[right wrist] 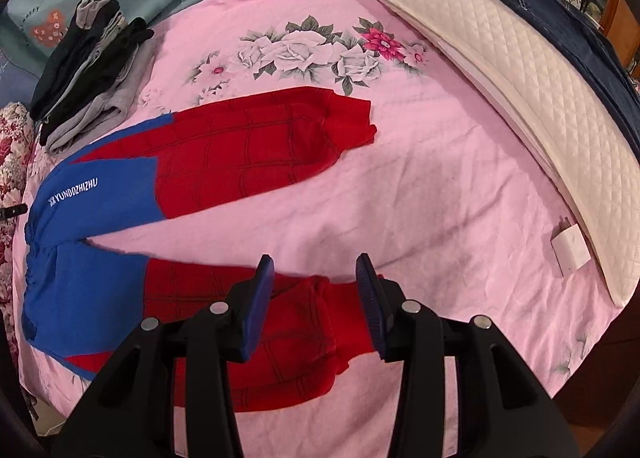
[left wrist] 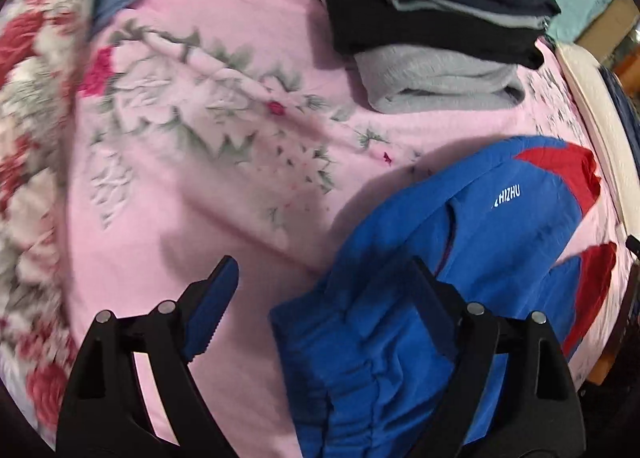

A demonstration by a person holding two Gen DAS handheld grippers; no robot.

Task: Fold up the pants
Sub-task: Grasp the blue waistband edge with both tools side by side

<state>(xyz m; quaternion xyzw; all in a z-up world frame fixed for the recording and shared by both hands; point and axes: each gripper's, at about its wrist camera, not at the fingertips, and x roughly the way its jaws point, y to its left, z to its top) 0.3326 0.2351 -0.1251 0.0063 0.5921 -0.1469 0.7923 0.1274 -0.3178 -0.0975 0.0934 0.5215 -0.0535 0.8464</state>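
Note:
Blue and red pants (right wrist: 168, 170) lie spread flat on the pink bed sheet (right wrist: 420, 186), waist to the left, two red legs pointing right and apart. My right gripper (right wrist: 316, 270) is open and empty, hovering over the cuff end of the near leg (right wrist: 296, 322). In the left wrist view the blue waist part (left wrist: 400, 298) with white lettering lies at lower right. My left gripper (left wrist: 324, 270) is open, its right finger over the waistband and its left finger over bare sheet (left wrist: 224, 186).
A stack of folded dark and grey clothes (right wrist: 92, 66) (left wrist: 432, 18) sits at the back of the bed. A white quilted pillow (right wrist: 520, 98) and dark jeans (right wrist: 560, 26) lie along the right edge. A small white box (right wrist: 570, 250) sits by the pillow. A floral quilt (left wrist: 32, 138) is left.

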